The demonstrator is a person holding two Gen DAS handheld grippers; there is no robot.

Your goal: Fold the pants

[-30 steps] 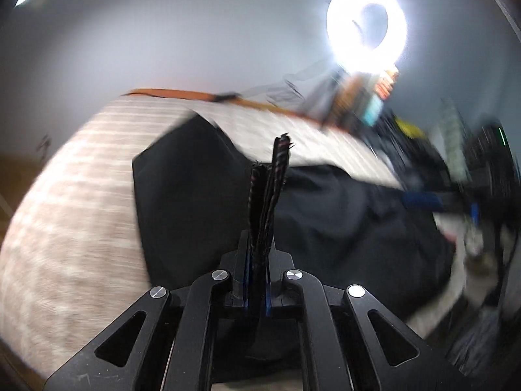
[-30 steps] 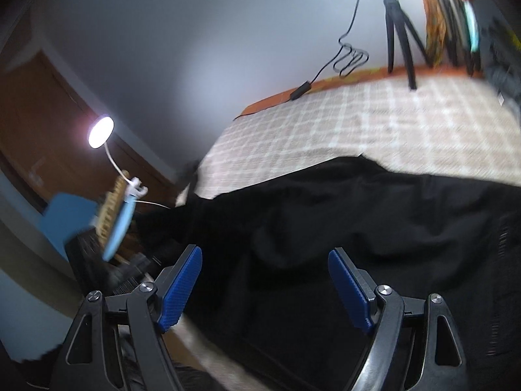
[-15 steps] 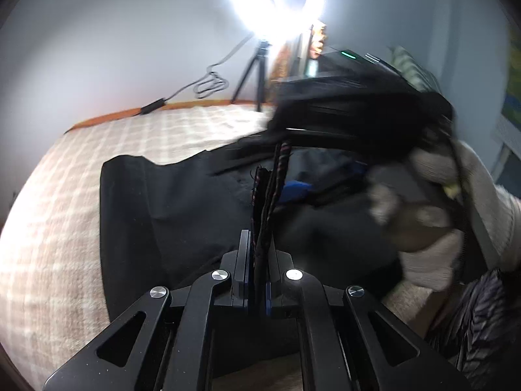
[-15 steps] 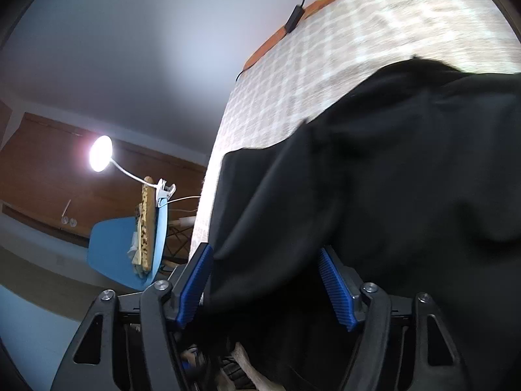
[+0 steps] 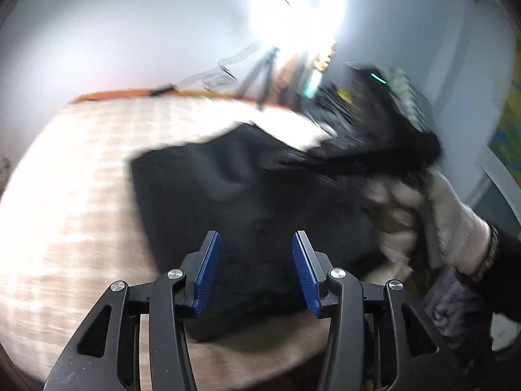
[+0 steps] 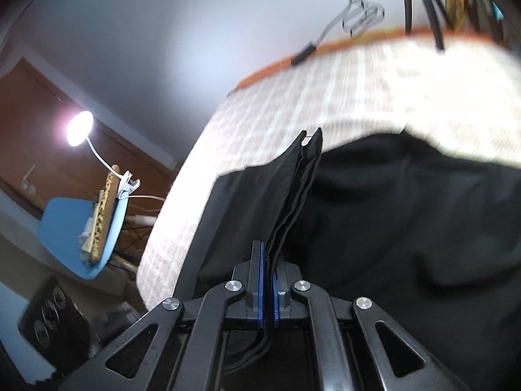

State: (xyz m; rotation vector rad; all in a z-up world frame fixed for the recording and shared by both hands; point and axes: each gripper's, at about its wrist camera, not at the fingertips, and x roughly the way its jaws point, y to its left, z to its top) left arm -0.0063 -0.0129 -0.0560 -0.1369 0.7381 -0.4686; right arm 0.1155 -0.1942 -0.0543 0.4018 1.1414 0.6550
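**Right tongs pinch the black pants while the left tongs open above them**

While the black pants (image 5: 247,195) lie spread across the bed (image 5: 71,202), we work over them with one tool in each hand. The bed carries a pale checked cover, and an orange edge runs along its far side by the wall.

Our left tongs (image 5: 257,268) hang just above the near part of the pants. Their jaws are opening, the blue pads (image 5: 206,270) stand apart, and no cloth sits between them; we only see the dark fabric lying beneath the gap.

Our right tongs (image 6: 267,288) are closed tight on the pants (image 6: 407,228). A folded edge of the fabric (image 6: 301,176), several layers thick, rises upright out of the pinched blue pads and ends in a pointed corner over the bed cover (image 6: 374,91). The rest of the garment spreads to the right of that grip, with its left edge near the side of the bed.

In the left view, the right hand (image 5: 407,215) in a cream knitted sleeve (image 5: 462,228) shows blurred at the right, beside the pants.

A ring light (image 5: 296,3) on a tripod glares behind the bed. Off the bed's left side we see a blue chair (image 6: 81,224) with a clip-on lamp (image 6: 79,127) shining above it.
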